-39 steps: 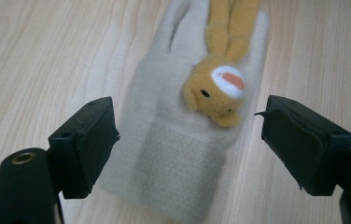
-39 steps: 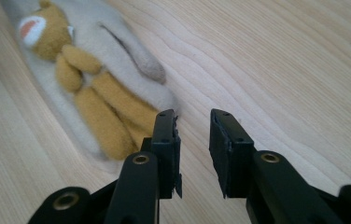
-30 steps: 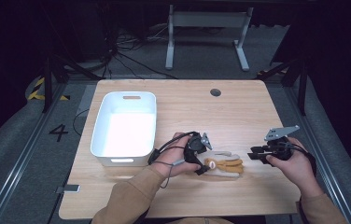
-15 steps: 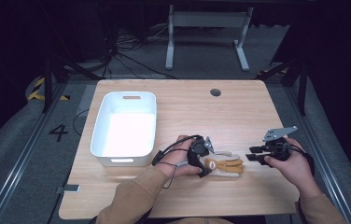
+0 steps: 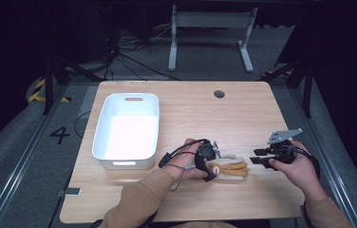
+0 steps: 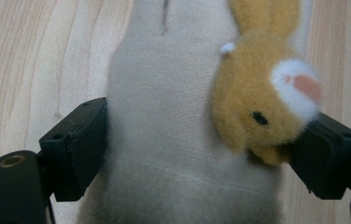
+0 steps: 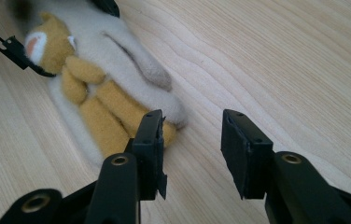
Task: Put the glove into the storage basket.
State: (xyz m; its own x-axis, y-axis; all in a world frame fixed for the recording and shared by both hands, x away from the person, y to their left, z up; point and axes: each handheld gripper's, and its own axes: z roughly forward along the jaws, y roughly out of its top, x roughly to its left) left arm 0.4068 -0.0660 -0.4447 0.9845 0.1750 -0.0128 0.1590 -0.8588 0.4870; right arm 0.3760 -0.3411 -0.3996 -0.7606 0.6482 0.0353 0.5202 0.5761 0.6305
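Note:
A plush toy [image 5: 232,167], a cream body with a yellow bunny on it, lies on the wooden table [image 5: 200,114] near the front edge. My left gripper [image 5: 208,165] is at the toy's head end. In the left gripper view its jaws press both sides of the plush toy [image 6: 169,121], one on the cream fabric, one on the bunny's head, around my left gripper [image 6: 201,149]. My right gripper [image 5: 256,158] is just right of the toy's feet. In the right gripper view my right gripper [image 7: 191,140] is open, holding nothing, with the plush toy [image 7: 113,88] just beyond its left jaw.
A white bin [image 5: 101,129] with nothing visible in it stands on the left half of the table. A small round cable hole [image 5: 219,94] sits near the table's far edge. Bare wood stretches across the far and right parts.
My left gripper has settled slightly lower and closer around the toy's head end. My right gripper has edged left toward the toy's feet. The toy has hardly moved.

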